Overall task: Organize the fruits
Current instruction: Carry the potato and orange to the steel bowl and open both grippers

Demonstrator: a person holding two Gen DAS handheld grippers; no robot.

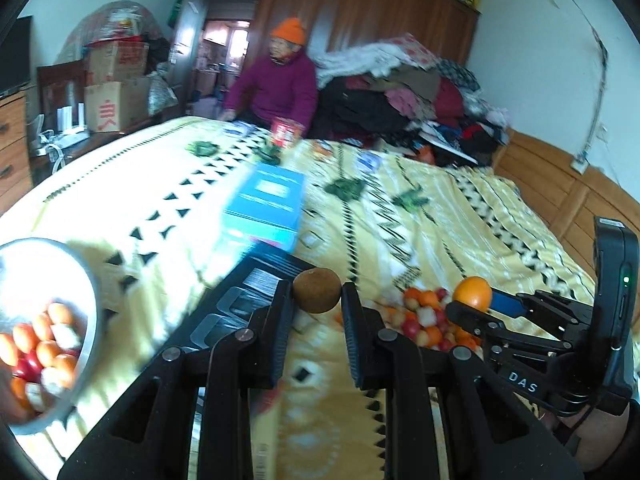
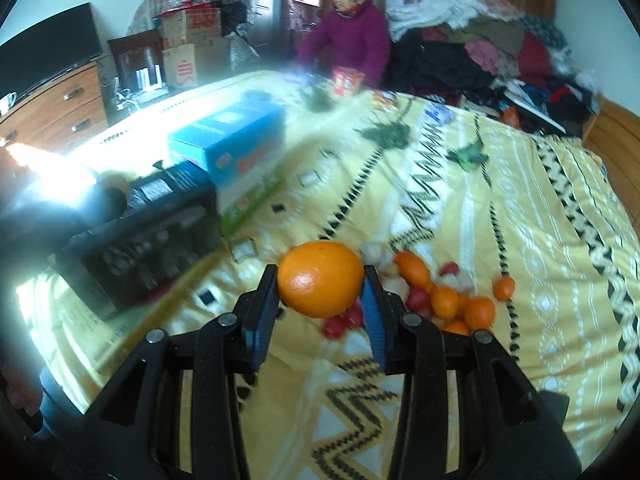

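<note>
Two fruits are in hand at once, each carried clear of the bed (image 1: pixel 460 216). Its yellow patterned cover bears, in descending size, a black box (image 2: pixel 136 216), a blue box (image 2: pixel 228 140), a metal bowl (image 1: pixel 86 280) part-filled with small fruit, and a loose pile (image 2: pixel 448 300) of orange, red and pale pieces lying directly on the cover. A person in a purple coat (image 1: pixel 276 88) sits at the far side and takes no part.

The right gripper (image 2: pixel 320 280) pinches an orange (image 2: pixel 320 278) between its blue pads. The left gripper (image 1: pixel 316 292) is clamped on a brown fruit (image 1: pixel 316 290), rough-skinned; its kind cannot be told.

Judgement: the step is transport, with both pieces lifted and not yet placed. The bowl lies low at the left of the left gripper's view, so the likely next move is to carry each fruit over a container and release. Which container suits which fruit cannot be told. Both views are blurred; the drop should wait until the hands steady.
</note>
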